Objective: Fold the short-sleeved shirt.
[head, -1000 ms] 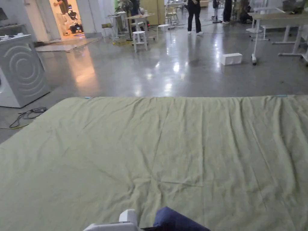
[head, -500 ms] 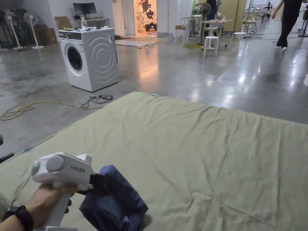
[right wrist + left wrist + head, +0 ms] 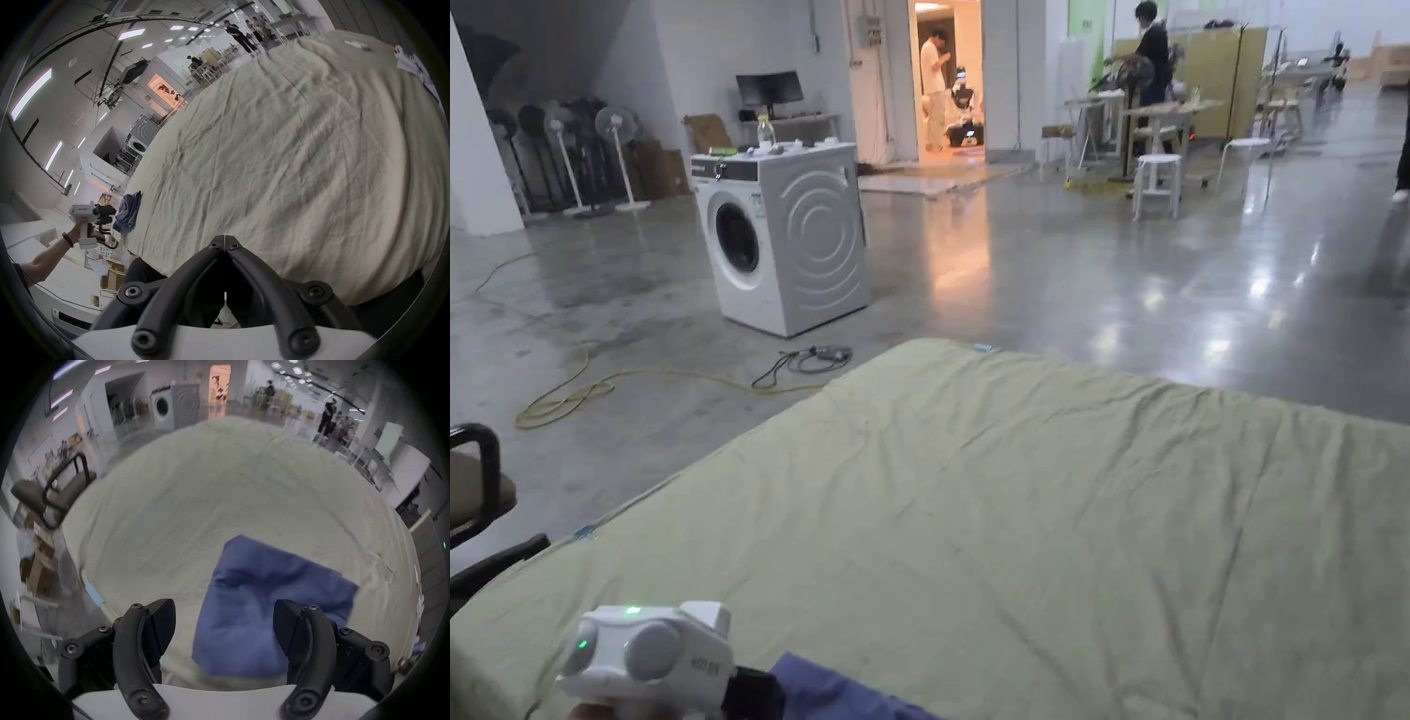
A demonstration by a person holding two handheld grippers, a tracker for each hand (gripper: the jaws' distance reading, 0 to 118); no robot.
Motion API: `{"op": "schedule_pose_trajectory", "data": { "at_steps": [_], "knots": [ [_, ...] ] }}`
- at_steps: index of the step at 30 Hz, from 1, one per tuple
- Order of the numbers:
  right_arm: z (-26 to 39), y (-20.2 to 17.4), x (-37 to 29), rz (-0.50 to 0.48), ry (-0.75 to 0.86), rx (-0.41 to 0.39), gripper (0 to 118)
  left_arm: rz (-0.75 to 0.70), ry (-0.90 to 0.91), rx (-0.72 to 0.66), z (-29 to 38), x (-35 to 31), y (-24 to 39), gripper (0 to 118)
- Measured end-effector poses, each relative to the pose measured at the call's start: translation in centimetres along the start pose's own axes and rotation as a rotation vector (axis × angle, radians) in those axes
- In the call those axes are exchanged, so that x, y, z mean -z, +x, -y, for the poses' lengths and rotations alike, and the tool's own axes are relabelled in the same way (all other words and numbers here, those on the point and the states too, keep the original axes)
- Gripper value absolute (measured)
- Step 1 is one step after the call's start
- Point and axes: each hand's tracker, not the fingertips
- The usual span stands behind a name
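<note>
- Two hand-held grippers are in play. The left hand-held gripper (image 3: 224,615) has its jaws spread wide with nothing between them.
- The right hand-held gripper (image 3: 224,237) has its jaws closed tip to tip, clamping nothing, and sits at the near edge of the table (image 3: 280,151).
- The short-sleeved shirt (image 3: 263,606), dark blue, lies bunched on the pale green sheet that covers the table, near the table's near left corner.
- In the left gripper view the shirt lies just past the open jaws; the right-hand jaw overlaps its edge in the picture, and contact cannot be told.
- In the head view the left hand-held gripper's white body (image 3: 647,656) shows at the bottom edge, with a strip of the shirt (image 3: 844,698) just beside it.
- In the right gripper view a hand (image 3: 81,227) holds the left hand-held gripper just beside the crumpled shirt (image 3: 127,212) at the table's edge.
- A washing machine (image 3: 783,234) stands on the grey floor (image 3: 1106,291) beyond the table, a cable (image 3: 802,361) lying in front of it.
- A dark chair (image 3: 56,491) stands off the table's left side.
</note>
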Motion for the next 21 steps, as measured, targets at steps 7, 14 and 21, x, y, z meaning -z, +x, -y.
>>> {"op": "schedule_pose_trajectory", "data": {
  "at_steps": [7,14,21],
  "knots": [
    [-2.6,-2.0,-6.1,-0.008,0.231,-0.064,0,0.423,0.340,0.185,2.6,-14.3,11.1,83],
    [-4.2,-4.2,-14.3,0.149,0.523,-0.229,0,0.661,0.717,0.238,10.4,-24.4,22.4,67],
    [-4.5,-6.0,-18.5,0.302,0.676,-0.392,0,0.289,0.933,0.264,19.5,-25.6,29.0,20]
  ]
}}
